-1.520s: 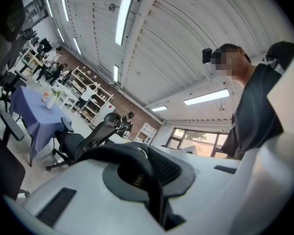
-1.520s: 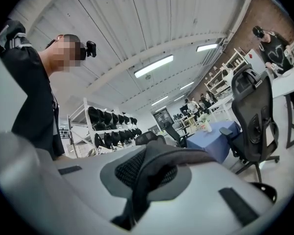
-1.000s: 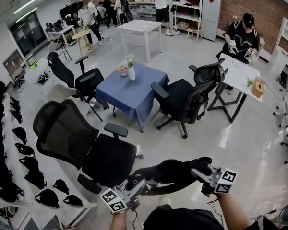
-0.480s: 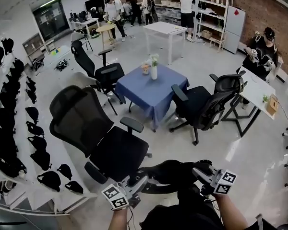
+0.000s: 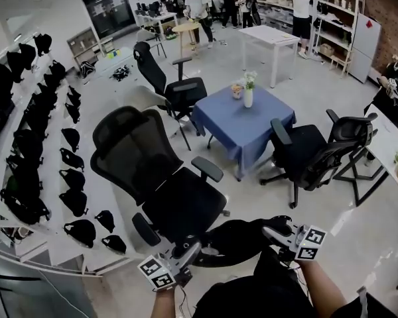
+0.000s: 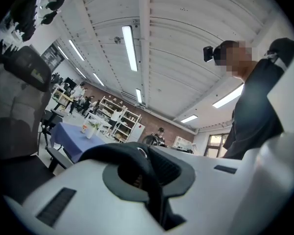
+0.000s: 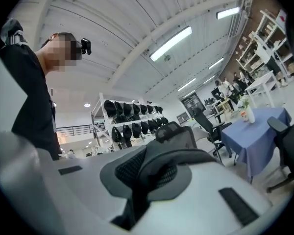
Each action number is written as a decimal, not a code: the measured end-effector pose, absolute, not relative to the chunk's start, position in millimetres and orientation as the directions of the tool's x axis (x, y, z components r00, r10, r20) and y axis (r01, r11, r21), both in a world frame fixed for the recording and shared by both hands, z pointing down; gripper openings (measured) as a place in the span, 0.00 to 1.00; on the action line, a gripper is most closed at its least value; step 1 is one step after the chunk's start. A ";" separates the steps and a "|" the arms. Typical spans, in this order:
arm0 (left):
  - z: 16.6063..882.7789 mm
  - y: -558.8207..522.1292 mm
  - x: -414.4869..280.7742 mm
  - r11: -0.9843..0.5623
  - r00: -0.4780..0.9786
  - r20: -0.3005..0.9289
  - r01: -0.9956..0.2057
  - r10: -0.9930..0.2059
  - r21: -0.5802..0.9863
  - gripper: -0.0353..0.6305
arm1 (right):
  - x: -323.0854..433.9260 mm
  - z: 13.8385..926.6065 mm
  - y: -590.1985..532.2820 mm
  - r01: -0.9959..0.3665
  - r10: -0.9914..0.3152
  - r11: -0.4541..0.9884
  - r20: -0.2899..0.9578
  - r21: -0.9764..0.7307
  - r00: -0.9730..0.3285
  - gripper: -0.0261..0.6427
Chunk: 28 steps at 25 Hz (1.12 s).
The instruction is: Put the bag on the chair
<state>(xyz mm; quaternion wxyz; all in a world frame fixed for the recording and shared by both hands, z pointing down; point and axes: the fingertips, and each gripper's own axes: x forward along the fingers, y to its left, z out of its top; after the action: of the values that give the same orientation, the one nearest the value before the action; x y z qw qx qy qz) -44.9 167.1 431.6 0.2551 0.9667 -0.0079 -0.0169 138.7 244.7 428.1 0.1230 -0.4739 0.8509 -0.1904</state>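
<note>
Left tongs (image 5: 190,249): closed on a black strap of the bag; in the left gripper view (image 6: 148,182) the fabric is pinched between my jaws
Right tongs (image 5: 276,230): closed on the bag's other end; in the right gripper view (image 7: 143,180) dark webbing and mesh are clamped between my jaws
Bag (image 5: 237,239): black, soft, slung between my two tongs low in the head view, at the near edge of the chair's seat and not on it
Chair (image 5: 164,184): black mesh office chair with headrest and armrests, seat bare, its front turned toward me
Table (image 5: 220,121): square, under a blue cloth, beyond the chair
Vase (image 5: 248,98): white, holding flowers, upright on the blue cloth beside a small cup
Second office chair (image 5: 316,152): black, at the table's right side
Third office chair (image 5: 171,85): black, at the table's far left
Rack (image 5: 33,227): white shelving along the left wall, hung with many black bags
White table (image 5: 270,37): farther back, people standing beyond it
</note>
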 end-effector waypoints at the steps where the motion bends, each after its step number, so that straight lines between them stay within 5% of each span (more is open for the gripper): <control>1: 433.8 161.8 -39.6 -0.863 0.998 -0.029 -0.029 -0.050 0.504 0.09 | 145.5 430.2 235.3 -0.747 -0.840 0.497 -0.029 -0.442 -0.542 0.07; 28: 455.2 48.7 102.8 -0.684 0.869 0.058 -0.425 -0.491 0.593 0.09 | 291.5 450.9 44.5 -0.419 -0.463 0.783 0.017 -0.459 -0.886 0.07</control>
<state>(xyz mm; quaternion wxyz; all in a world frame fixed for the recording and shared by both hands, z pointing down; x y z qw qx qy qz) 102.8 48.7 455.2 0.3094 0.9160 -0.2500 -0.0527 291.5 44.5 450.9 0.0483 -0.2339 0.9430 -0.2316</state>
